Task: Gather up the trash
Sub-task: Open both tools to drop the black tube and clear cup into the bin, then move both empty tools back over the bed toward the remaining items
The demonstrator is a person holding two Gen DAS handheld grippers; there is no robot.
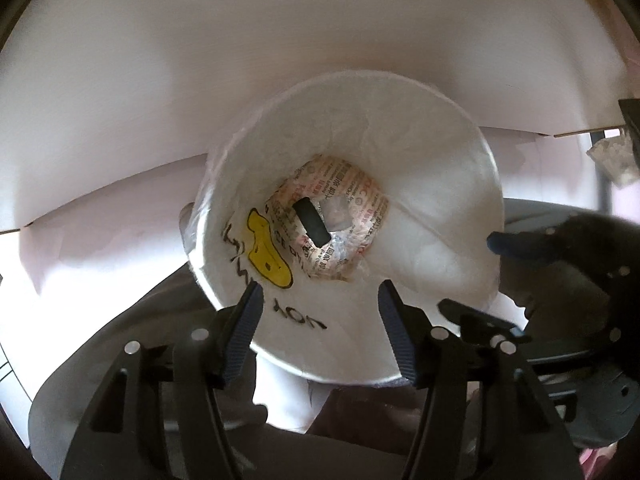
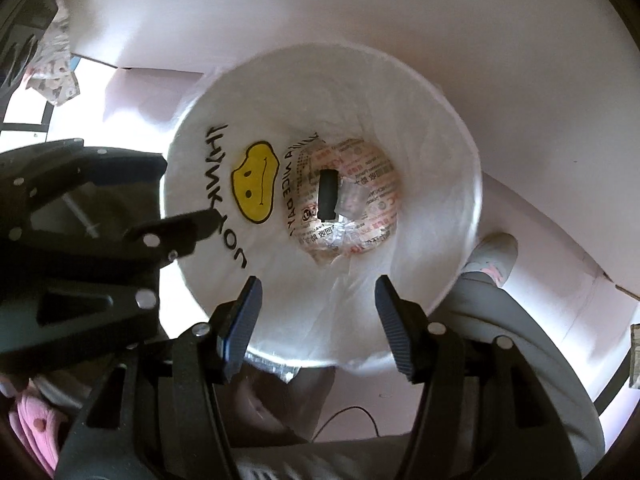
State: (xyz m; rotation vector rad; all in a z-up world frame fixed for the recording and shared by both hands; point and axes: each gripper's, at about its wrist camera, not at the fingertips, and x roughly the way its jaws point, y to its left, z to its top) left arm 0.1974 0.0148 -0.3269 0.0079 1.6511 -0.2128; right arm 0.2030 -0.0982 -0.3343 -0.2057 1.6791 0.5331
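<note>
The bin (image 1: 440, 248) (image 2: 432, 184) is white and round, lined with a thin white bag (image 1: 460, 200) (image 2: 360, 304) that bears a yellow smiley (image 1: 266, 254) (image 2: 256, 182) and black lettering. It stands on the floor below a white board (image 1: 280, 60) (image 2: 440, 8), and both cameras look straight down into it. At its bottom lies a crumpled wrapper (image 1: 360, 216) (image 2: 380, 208) with red print, and on that a small black block (image 1: 312, 222) (image 2: 329, 194).

The left gripper (image 1: 320, 328) (image 2: 208, 222) hovers over the near rim with its jaws wide apart and nothing between them. The right gripper (image 2: 318, 324) (image 1: 496, 240) hangs over the rim as well, jaws equally spread and empty. In each view the other gripper shows at the side, close to the bin's edge.

A grey trouser leg (image 2: 520, 340) and a grey shoe (image 2: 494, 252) stand just beside the bin. A patterned scrap (image 1: 612, 160) (image 2: 56, 76) lies farther off near the board's edge. Something pink (image 2: 32, 428) shows at the lower left of the right view.
</note>
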